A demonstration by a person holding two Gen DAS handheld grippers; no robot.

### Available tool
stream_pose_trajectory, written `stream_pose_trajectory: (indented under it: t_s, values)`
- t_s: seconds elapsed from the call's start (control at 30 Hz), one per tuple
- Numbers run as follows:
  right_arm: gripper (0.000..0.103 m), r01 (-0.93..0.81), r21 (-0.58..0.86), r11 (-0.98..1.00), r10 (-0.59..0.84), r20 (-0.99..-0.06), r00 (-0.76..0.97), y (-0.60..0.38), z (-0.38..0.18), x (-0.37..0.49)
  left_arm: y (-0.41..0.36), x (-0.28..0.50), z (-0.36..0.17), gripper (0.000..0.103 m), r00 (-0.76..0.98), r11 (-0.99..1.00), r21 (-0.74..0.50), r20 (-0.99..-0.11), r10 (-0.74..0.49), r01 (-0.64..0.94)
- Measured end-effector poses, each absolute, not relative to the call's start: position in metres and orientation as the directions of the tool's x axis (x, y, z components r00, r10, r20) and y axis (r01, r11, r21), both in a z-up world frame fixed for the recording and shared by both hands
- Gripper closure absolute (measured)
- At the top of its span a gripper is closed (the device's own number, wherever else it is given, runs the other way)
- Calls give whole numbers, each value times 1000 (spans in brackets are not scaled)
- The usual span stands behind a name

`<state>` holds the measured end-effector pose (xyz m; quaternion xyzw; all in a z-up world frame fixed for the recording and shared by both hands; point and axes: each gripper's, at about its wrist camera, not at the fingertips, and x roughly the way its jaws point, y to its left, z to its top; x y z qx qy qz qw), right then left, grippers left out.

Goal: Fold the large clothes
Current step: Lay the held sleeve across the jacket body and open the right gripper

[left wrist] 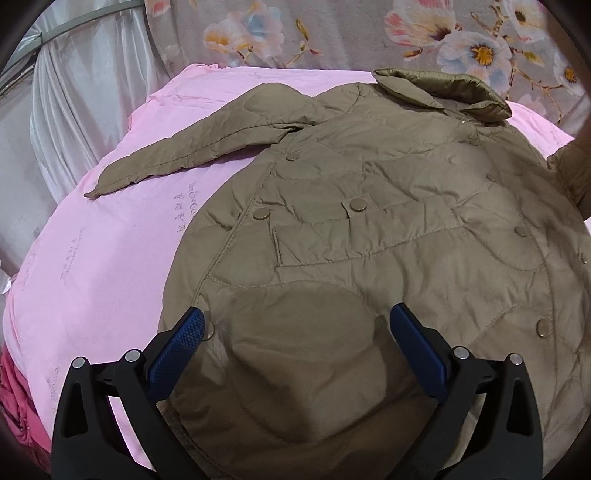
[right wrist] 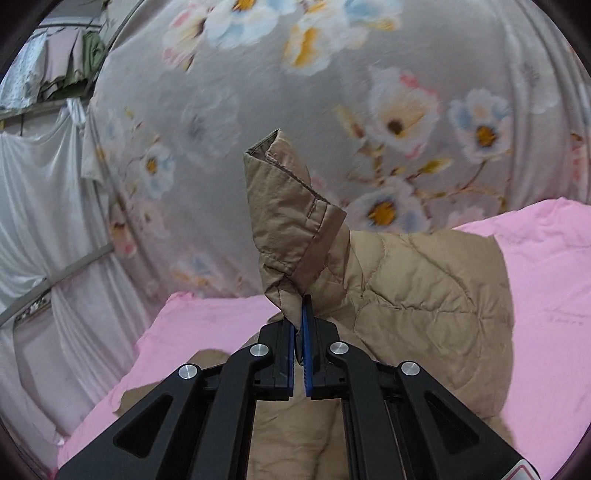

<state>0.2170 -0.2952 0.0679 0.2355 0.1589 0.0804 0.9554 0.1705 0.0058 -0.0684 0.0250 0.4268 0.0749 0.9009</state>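
So there's a tan quilted jacket [left wrist: 369, 221] spread front-up across a pink bedsheet [left wrist: 110, 266], collar [left wrist: 443, 92] at the far end by the floral curtain [left wrist: 332, 33] and one sleeve [left wrist: 192, 151] flung out flat to the left over the sheet. The left gripper [left wrist: 297, 332] hangs right over the near hem of the jacket, pointing down at it, with its blue pads [left wrist: 181, 347] spread wide apart and nothing pinched between them; the fabric just lies underneath in its shadow, and a snap button [left wrist: 209, 329] sits right beside the left pad. The right gripper [right wrist: 300, 317] is a different story: its jaws are pressed together on the other sleeve's cuff [right wrist: 291, 218], biting the fabric just below the cuff opening, so the cuff end sticks up above the fingertips against the floral curtain. That sleeve trails off to the right and down from the pinch, back to the rest of the jacket lying on the pink sheet below the gripper. White satiny drapes [right wrist: 44, 206] hang off to the left side in both views. The right view's background is a bit smeared.
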Motion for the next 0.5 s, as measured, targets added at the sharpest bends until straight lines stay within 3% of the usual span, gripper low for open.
stream_pose_trajectory:
  t_s: [0.17, 0.27, 0.33, 0.4, 0.5]
  values:
    - [95, -177, 423, 888, 355, -390, 849, -201, 25, 256, 22, 166, -57, 5, 645, 991, 69, -754, 125, -112]
    - [81, -204, 390, 898, 379, -453, 807, -158, -2, 261, 36, 166, -52, 5, 652, 992, 43, -750, 111, -119]
    - [52, -229, 400, 887, 409, -453, 792, -144, -15, 257, 43, 167, -51, 5, 650, 993, 21, -754, 93, -118]
    - [43, -242, 410, 879, 420, -429, 800, -142, -17, 249, 50, 169, -50, 5, 648, 993, -2, -758, 75, -117]
    - [42, -256, 413, 874, 426, -396, 814, -147, -3, 238, 58, 178, -47, 5, 642, 992, -46, -765, 40, -116]
